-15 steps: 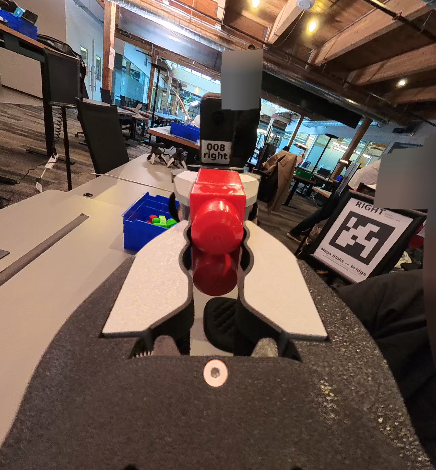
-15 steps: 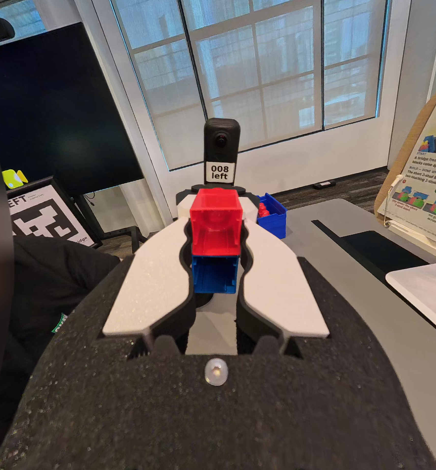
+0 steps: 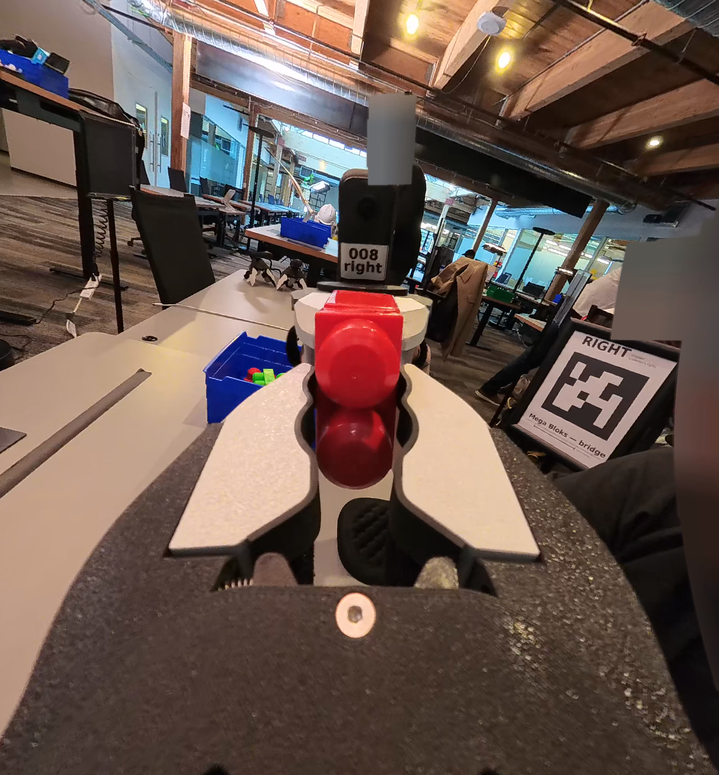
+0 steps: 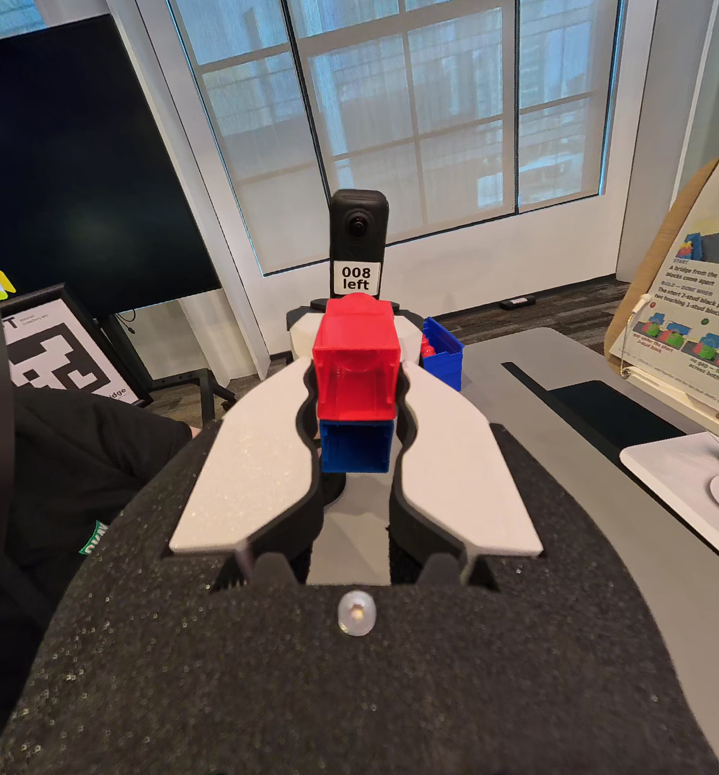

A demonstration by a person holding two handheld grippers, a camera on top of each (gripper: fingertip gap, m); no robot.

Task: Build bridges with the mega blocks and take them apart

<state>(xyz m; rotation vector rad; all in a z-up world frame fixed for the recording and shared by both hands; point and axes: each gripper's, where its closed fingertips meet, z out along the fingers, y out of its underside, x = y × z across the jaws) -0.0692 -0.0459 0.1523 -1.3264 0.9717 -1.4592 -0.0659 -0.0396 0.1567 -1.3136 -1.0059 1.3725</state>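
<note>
My left claw (image 3: 355,413) clamped on the red block (image 3: 355,369), my right claw (image 4: 355,413) facing it – pinching red block and blue block (image 4: 355,446) together, above the grey bench (image 3: 76,419).

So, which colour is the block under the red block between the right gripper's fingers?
Blue block; the right wrist view shows it best.

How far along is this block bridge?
Done: a red two-stud block spans a red single block and a blue single block. In hand: left gripper and right gripper both pinch that bridge. Left: pulling it apart, perhaps; more blocks wait in the blue bin.
</note>
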